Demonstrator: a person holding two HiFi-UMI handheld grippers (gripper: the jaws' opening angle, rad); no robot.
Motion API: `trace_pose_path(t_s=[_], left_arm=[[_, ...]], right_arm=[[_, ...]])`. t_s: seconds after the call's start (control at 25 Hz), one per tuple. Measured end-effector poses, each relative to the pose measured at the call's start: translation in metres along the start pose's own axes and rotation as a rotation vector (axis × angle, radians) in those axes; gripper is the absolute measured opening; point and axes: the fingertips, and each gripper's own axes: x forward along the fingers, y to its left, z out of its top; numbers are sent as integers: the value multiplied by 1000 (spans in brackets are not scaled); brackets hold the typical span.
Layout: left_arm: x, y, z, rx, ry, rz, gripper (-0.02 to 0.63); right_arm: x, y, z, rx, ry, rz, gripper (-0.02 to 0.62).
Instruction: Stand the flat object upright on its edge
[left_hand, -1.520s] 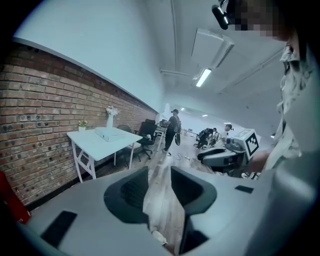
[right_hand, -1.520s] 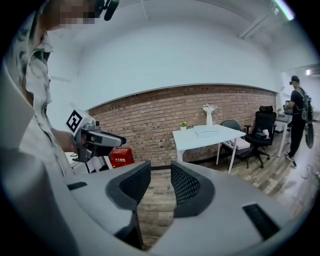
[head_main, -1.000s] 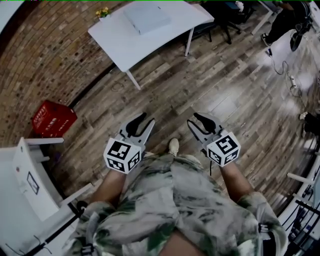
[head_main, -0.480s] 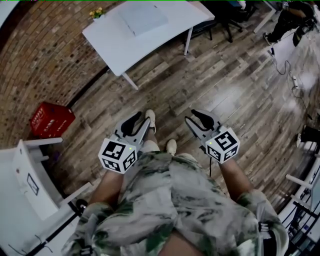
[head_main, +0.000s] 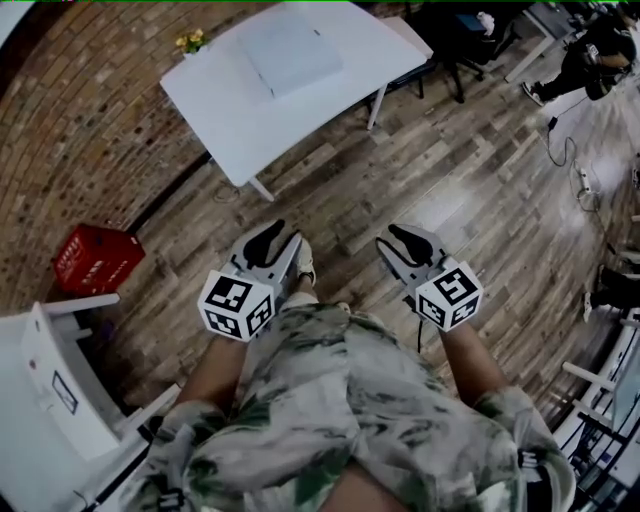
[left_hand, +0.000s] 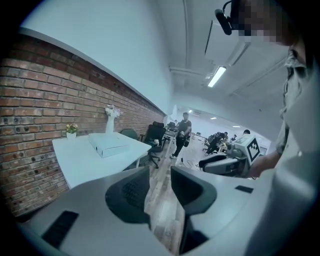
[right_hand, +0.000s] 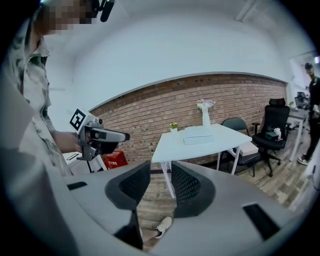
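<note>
White flat box (head_main: 293, 50) was seen lying on the far table (head_main: 225, 105), well apart from left gripper (head_main: 286, 236) and right gripper (head_main: 387, 237), held forward with jaws narrowly parted, empty, presumably for approach.

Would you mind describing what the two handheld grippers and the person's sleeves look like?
Both the left gripper and right gripper have pale grey bodies, two tapering jaws lined with black textured pads, and a white cube printed with black square markers. The person wears a short-sleeved shirt in a mottled green-and-cream pattern.
</note>
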Motion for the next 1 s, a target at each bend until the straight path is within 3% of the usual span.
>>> trace_pose_path(t_s=[0.32, 1.0], left_arm=[[33, 87, 35, -57, -10, 16, 144], [85, 233, 99, -64, -18, -33, 144]], right_arm=[[83, -40, 48, -11, 16, 7, 149], [217, -101, 119, -7, 68, -59, 149]])
